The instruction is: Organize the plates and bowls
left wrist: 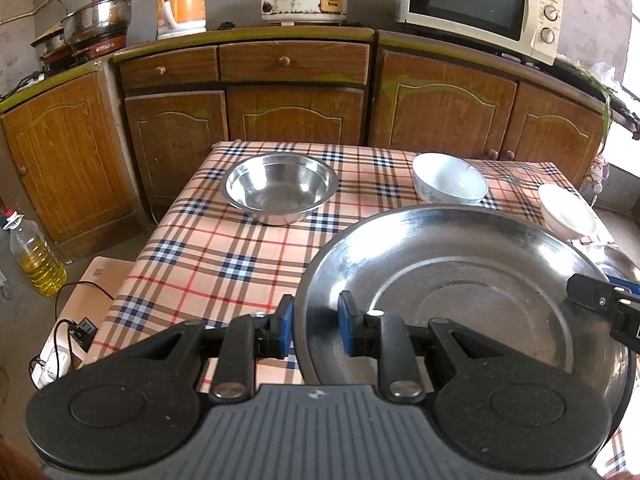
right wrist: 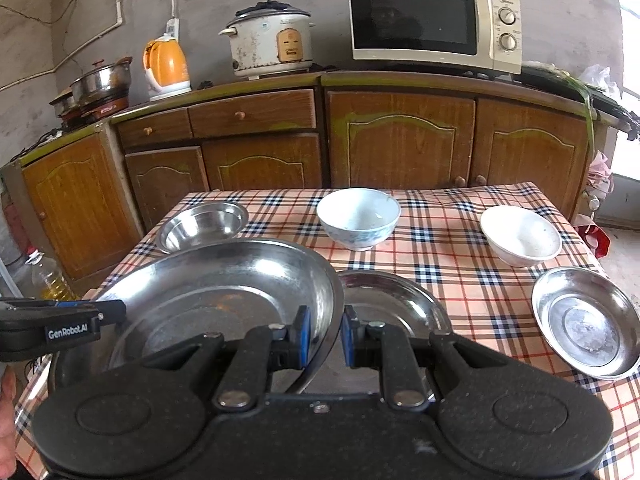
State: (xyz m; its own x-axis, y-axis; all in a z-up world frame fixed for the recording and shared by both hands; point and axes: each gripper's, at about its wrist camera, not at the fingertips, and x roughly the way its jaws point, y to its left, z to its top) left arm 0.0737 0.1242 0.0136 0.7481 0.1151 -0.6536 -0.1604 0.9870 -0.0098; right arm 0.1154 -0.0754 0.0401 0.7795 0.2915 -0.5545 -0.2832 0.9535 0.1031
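A large steel plate [left wrist: 460, 280] [right wrist: 224, 292] is held over the checked tablecloth [left wrist: 208, 256] by both grippers. My left gripper [left wrist: 316, 320] is shut on its left rim, and my right gripper [right wrist: 326, 336] is shut on its right rim. Each gripper shows in the other's view, the right gripper [left wrist: 600, 300] and the left gripper [right wrist: 80, 320]. A smaller steel plate [right wrist: 396, 300] lies partly hidden under the large one. On the table stand a steel bowl [left wrist: 280, 188] [right wrist: 202, 224], a blue-patterned white bowl [left wrist: 450, 180] [right wrist: 358, 218], a plain white bowl [left wrist: 566, 210] [right wrist: 520, 236] and another steel plate [right wrist: 584, 320].
Wooden cabinets [left wrist: 296, 112] run behind the table, carrying a microwave [right wrist: 434, 20], a rice cooker [right wrist: 270, 40], an orange kettle [right wrist: 166, 66] and pots [left wrist: 98, 16]. An oil bottle [left wrist: 36, 256] and a power strip [left wrist: 56, 364] sit on the floor to the left.
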